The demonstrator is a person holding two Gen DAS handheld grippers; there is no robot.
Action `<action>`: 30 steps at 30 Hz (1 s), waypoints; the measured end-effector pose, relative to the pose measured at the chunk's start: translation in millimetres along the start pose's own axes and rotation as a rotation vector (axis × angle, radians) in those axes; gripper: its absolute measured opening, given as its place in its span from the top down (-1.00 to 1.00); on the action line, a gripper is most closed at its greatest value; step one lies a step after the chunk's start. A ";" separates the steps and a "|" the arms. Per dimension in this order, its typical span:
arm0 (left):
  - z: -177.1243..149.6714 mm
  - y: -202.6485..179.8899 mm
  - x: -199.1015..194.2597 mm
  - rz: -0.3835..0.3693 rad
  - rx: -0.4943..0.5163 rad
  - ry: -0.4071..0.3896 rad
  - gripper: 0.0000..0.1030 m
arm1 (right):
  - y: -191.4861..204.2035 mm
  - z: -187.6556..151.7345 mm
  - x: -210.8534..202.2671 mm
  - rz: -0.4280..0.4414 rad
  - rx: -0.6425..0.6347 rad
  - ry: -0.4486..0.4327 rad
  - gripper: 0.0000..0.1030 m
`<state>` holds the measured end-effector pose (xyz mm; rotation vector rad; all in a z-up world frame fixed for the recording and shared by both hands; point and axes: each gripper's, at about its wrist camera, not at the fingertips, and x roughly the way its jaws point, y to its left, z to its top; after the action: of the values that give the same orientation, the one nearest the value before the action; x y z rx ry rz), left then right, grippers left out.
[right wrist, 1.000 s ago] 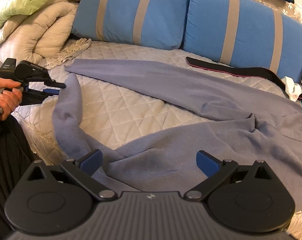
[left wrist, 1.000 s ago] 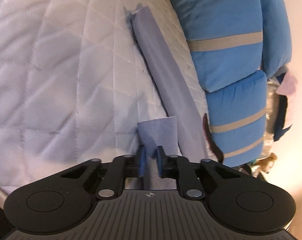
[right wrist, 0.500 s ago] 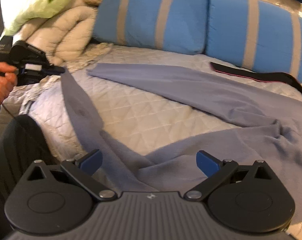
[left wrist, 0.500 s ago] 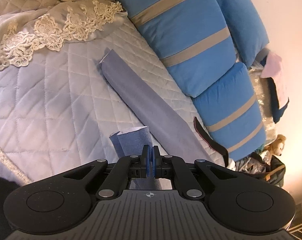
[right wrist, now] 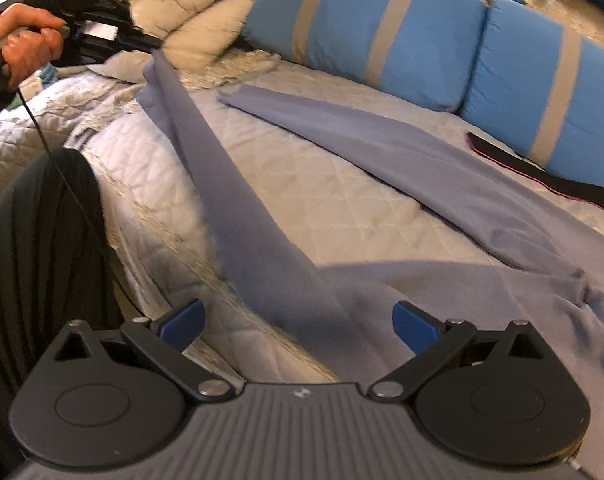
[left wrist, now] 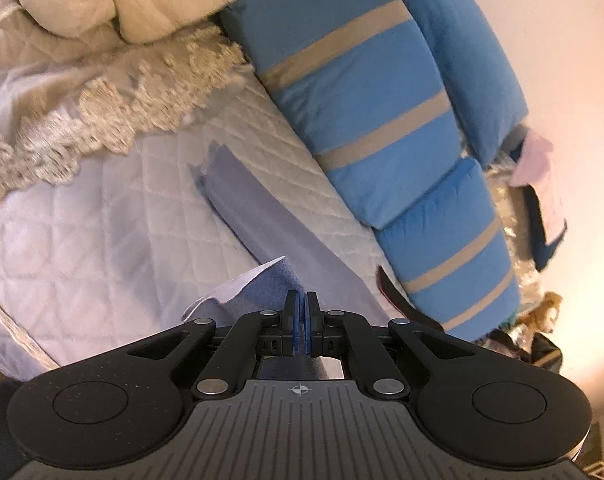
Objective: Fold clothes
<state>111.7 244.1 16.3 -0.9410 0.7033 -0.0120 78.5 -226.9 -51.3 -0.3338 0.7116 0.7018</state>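
Observation:
A blue-grey pair of trousers [right wrist: 442, 184] lies across the quilted bed [right wrist: 342, 216]. One leg [left wrist: 270, 224] stays flat beside the pillows. The other leg [right wrist: 222, 200] is lifted off the quilt and stretched taut up to my left gripper [left wrist: 301, 312], which is shut on its hem [left wrist: 262, 284]. In the right wrist view that left gripper [right wrist: 152, 46] is at the upper left, in a person's hand [right wrist: 22, 44]. My right gripper [right wrist: 298, 324] hangs open over the trousers' lower part near the bed's front edge, nothing between its pads.
Two blue pillows with tan stripes [right wrist: 402, 28] line the far side. A beige duvet [right wrist: 198, 12] and lace-edged cover [left wrist: 102, 112] are piled at the left. A black strap [right wrist: 542, 168] lies by the pillows. The person's dark-clothed body [right wrist: 42, 240] stands at the left bed edge.
The left gripper closed on the trouser hem and rose, pulling that leg up off the quilt and taut. The right gripper stayed open and sank slightly toward the cloth.

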 end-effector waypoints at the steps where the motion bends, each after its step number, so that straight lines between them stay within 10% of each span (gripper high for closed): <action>1: 2.6 2.6 -0.5 0.007 -0.006 -0.003 0.97 | -5.1 -3.6 -3.1 -0.013 0.010 0.005 -1.00; 16: 8.9 14.4 -4.3 0.014 -0.049 0.005 0.97 | -86.7 -76.3 -42.3 -0.283 0.097 0.059 -1.00; 30: -1.5 28.2 -14.8 0.024 -0.076 0.029 0.96 | -195.2 -162.0 -63.9 -0.593 -0.536 0.365 -0.71</action>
<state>91.3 264.6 2.9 -1.0065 0.7459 0.0225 100.0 -480.0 -114.0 -1.1361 0.7086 0.2491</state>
